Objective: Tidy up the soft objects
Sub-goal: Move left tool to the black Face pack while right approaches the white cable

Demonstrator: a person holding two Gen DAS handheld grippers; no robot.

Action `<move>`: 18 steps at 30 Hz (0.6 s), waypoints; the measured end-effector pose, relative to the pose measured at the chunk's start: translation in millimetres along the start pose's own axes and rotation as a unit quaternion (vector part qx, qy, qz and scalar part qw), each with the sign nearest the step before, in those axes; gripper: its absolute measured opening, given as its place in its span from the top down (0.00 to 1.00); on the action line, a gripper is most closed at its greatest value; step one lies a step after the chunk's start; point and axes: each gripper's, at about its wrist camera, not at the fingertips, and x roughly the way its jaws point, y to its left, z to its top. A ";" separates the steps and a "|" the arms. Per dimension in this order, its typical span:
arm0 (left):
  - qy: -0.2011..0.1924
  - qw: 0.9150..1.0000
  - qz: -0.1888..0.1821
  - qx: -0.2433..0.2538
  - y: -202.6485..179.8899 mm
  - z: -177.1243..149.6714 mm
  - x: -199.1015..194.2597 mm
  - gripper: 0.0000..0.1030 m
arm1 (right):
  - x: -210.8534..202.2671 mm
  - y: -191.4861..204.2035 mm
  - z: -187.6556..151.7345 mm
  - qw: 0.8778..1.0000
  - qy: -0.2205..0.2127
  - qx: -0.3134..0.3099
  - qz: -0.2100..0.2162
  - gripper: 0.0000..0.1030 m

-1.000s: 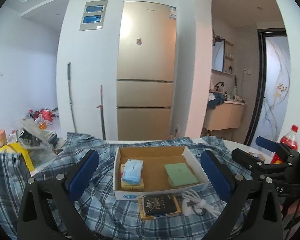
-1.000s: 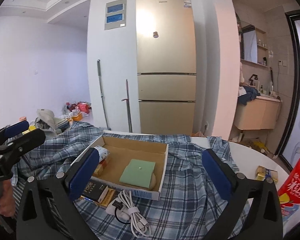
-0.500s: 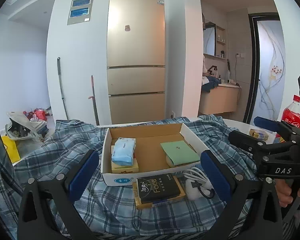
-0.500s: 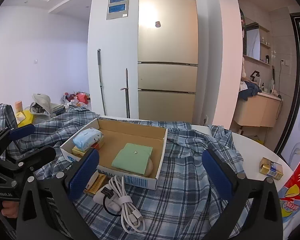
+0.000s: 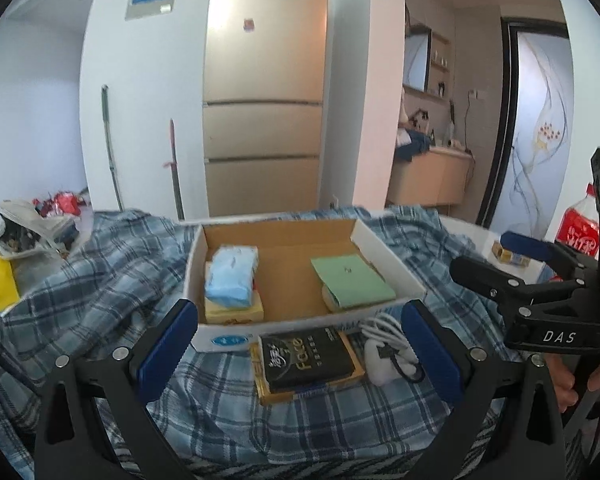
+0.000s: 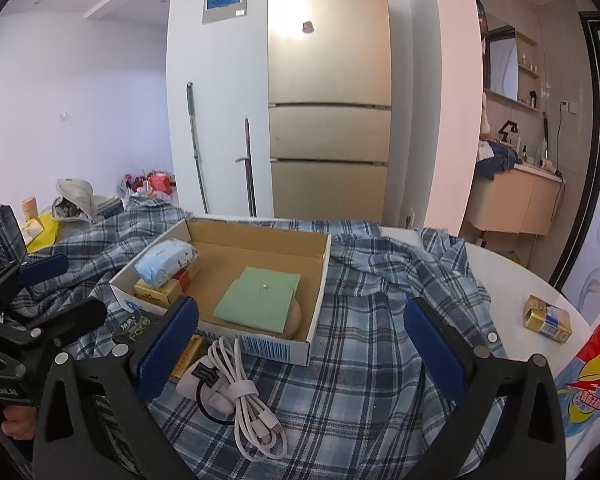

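The left gripper (image 5: 300, 344) hangs with its jaws spread wide and empty; the right gripper (image 6: 300, 336) is likewise gaping, holding nothing. Straight ahead of the left one, between its fingers, lies the black tissue pack (image 5: 306, 358), long axis crosswise, nearer this hand than the right. Just beyond sits the cardboard box (image 5: 388, 260); the white cable (image 6: 236, 388) lies right of the pack. All rest on a plaid cloth (image 6: 372, 344), with a fridge (image 6: 328, 92) far behind.

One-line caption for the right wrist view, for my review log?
Open right claw above plaid cloth, facing cardboard box holding green pad and tissue pack; white cable in front.
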 end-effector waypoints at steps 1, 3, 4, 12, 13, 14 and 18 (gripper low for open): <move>0.015 1.000 -0.006 0.002 -0.9 -0.4 5.9 0.00 | 2.1 0.8 -0.3 1.000 0.005 -0.001 -0.002 0.01; 0.038 0.999 -0.015 0.002 -1.9 -1.8 14.8 0.00 | 7.6 2.3 -0.9 1.000 0.018 -0.005 -0.010 0.01; 0.049 0.999 -0.016 0.002 -1.8 -2.8 19.4 0.00 | 10.4 3.4 -1.3 1.000 0.024 -0.007 -0.010 0.01; 0.126 0.992 -0.024 -0.015 4.7 -11.3 52.3 0.02 | 23.5 7.9 -4.9 0.998 0.059 -0.019 -0.013 0.19; 0.132 0.991 -0.021 -0.014 3.7 -12.6 54.6 0.02 | 23.5 7.9 -4.9 0.998 0.059 -0.019 -0.013 0.21; 0.135 0.991 -0.019 -0.010 2.4 -13.4 56.3 0.02 | 27.5 8.4 -5.8 0.997 0.071 -0.020 -0.008 0.22; 0.145 0.989 -0.013 0.004 -3.4 -15.0 59.3 0.06 | 34.0 11.3 -7.9 0.996 0.091 -0.025 0.006 0.28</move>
